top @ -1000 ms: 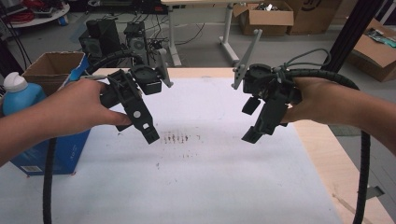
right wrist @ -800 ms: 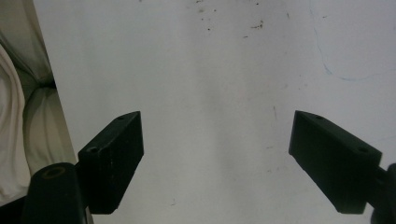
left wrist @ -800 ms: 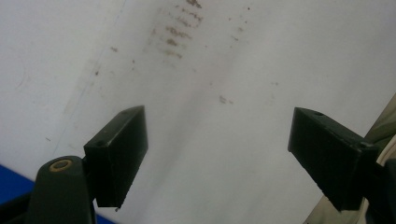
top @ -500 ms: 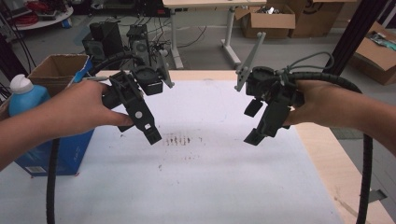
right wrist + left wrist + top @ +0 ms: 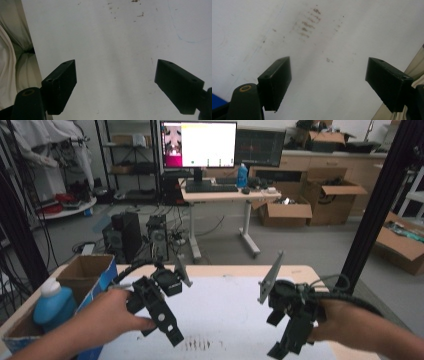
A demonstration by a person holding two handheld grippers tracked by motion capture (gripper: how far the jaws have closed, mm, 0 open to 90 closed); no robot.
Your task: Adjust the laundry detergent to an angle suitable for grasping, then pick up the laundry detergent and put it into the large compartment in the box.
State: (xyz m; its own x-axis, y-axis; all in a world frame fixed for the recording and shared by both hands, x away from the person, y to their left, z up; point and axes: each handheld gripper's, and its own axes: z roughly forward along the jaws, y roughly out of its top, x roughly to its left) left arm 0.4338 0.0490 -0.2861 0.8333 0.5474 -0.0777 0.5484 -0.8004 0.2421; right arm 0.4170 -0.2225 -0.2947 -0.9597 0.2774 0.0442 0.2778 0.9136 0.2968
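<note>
Two black hand-held grippers hover over a white table sheet [image 5: 225,310]. A hand holds my left gripper [image 5: 162,335] at the left, jaws pointing down and to the right. In the left gripper view, my left gripper [image 5: 339,82] stands open with only the sheet and some brown smudges [image 5: 308,25] beyond the jaws. Another hand holds my right gripper [image 5: 280,335] at the right, pointing down. In the right gripper view, my right gripper [image 5: 125,85] is wide open over bare sheet, with nothing between its jaws.
An open cardboard box [image 5: 90,270] holding a blue bottle [image 5: 52,305] sits at the table's left edge. The brown smudges [image 5: 197,344] lie between the two grippers. Behind the table stand a desk with a monitor [image 5: 200,145] and more boxes. Pale cloth [image 5: 12,50] lies beside the sheet.
The high view now looks farther forward into the room, so both grippers sit lower in the picture. Both grippers stay apart over the sheet, still open and holding nothing.
</note>
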